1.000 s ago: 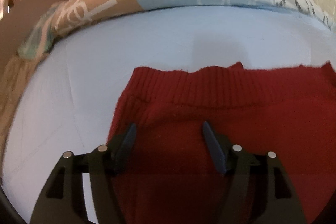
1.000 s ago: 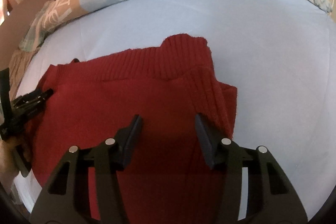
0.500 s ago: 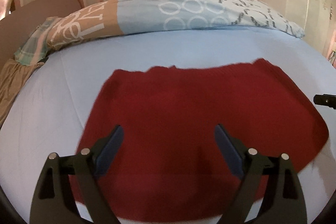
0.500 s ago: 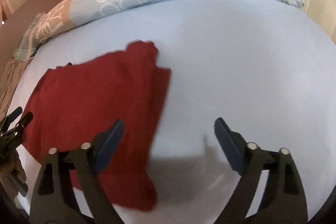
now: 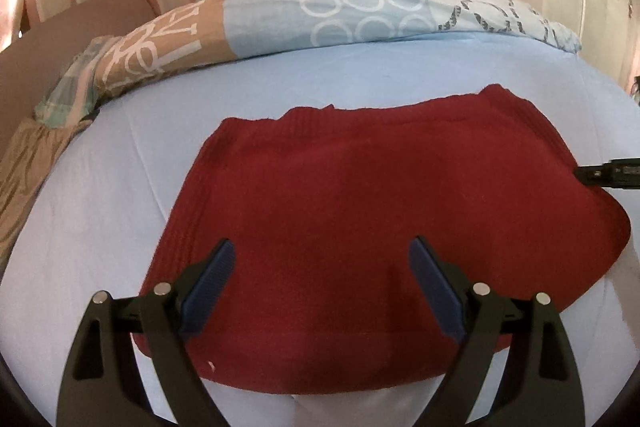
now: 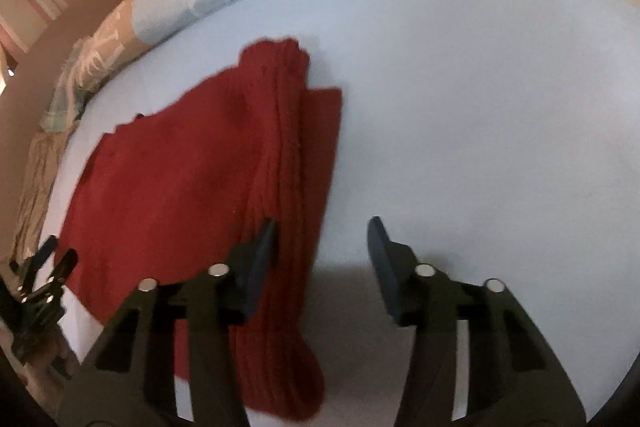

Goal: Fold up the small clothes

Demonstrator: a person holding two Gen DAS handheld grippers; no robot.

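Left wrist view shows my left gripper [image 5: 320, 267] and right gripper [image 6: 322, 247] wide, empty, over the soft, limp red sweater [image 5: 380, 227] on the bed [image 5: 100, 207]; I'd pinch its ribbed edge.

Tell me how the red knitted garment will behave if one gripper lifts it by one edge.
The red knitted garment will probably sag and unfold, since it lies limp in soft layers. Its thick ribbed knit suggests some weight and good grip, so slipping seems unlikely.

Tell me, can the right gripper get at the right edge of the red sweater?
Probably yes. The right gripper is open just beside the red sweater, its fingers straddling that edge, and nothing lies between them on the blue sheet.
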